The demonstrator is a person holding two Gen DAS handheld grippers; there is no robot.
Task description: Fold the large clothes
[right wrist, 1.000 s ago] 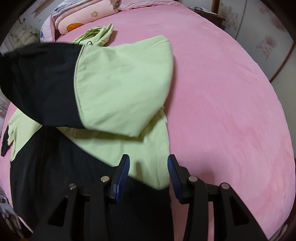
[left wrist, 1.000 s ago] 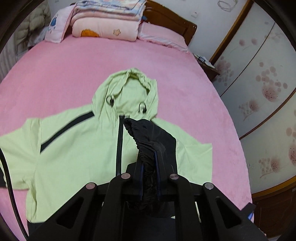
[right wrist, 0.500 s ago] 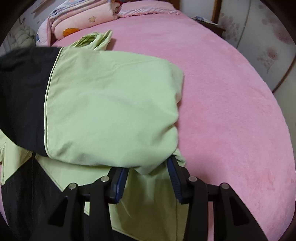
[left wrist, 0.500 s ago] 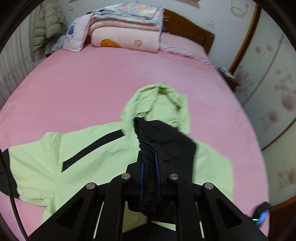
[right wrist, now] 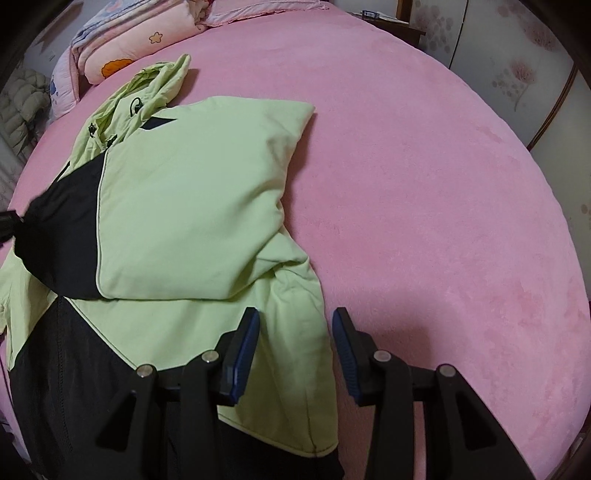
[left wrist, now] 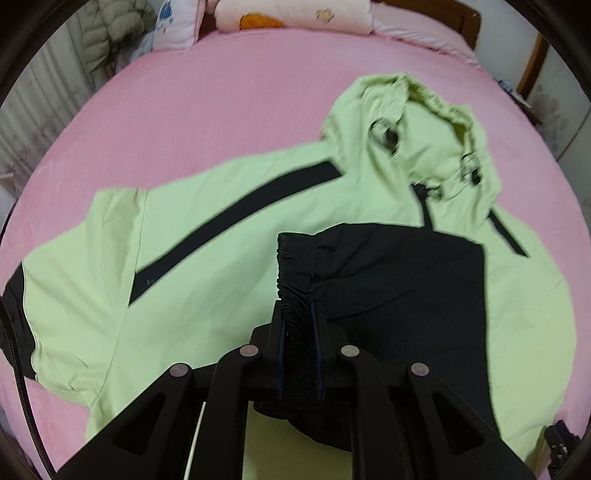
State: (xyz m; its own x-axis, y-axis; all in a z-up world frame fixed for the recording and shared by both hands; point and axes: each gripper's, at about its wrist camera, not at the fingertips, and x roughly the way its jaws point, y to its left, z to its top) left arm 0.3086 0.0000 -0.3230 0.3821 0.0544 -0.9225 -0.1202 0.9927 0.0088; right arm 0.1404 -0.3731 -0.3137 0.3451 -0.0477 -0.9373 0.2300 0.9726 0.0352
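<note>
Left gripper (left wrist: 300, 325) pinches the gathered black cuff (left wrist: 295, 273) of the jacket's (left wrist: 229, 236) sleeve, its jaws having just eased apart a little with the cloth between the pads; the right gripper (right wrist: 295, 334) stands spread over the jacket's right edge, its pads pressing on nothing. A pink bed (right wrist: 424, 184) carries the jacket, its cover fuzzy and smooth. At the head of the bed, on the left in the right wrist view, lie folded quilts (right wrist: 122, 48) in pink and pale blue, with a puffy grey coat (right wrist: 18, 107) beside them; a wooden headboard (left wrist: 465, 14) shows behind the pillows, and on the far right stand pale panels (right wrist: 517, 74) with a flower print in dark wood frames. The jacket is lime green with a black diagonal stripe (left wrist: 236, 221) on the chest, black sleeve ends and a black hem. It lies front up near the foot of the bed, its hood (left wrist: 417, 122) with black cord stoppers pointing toward the quilts, so its long axis runs along the bed from foot to head. One sleeve is folded across the chest, its black end toward the left gripper; the other sleeve (left wrist: 74, 266) spreads flat to the left.
</note>
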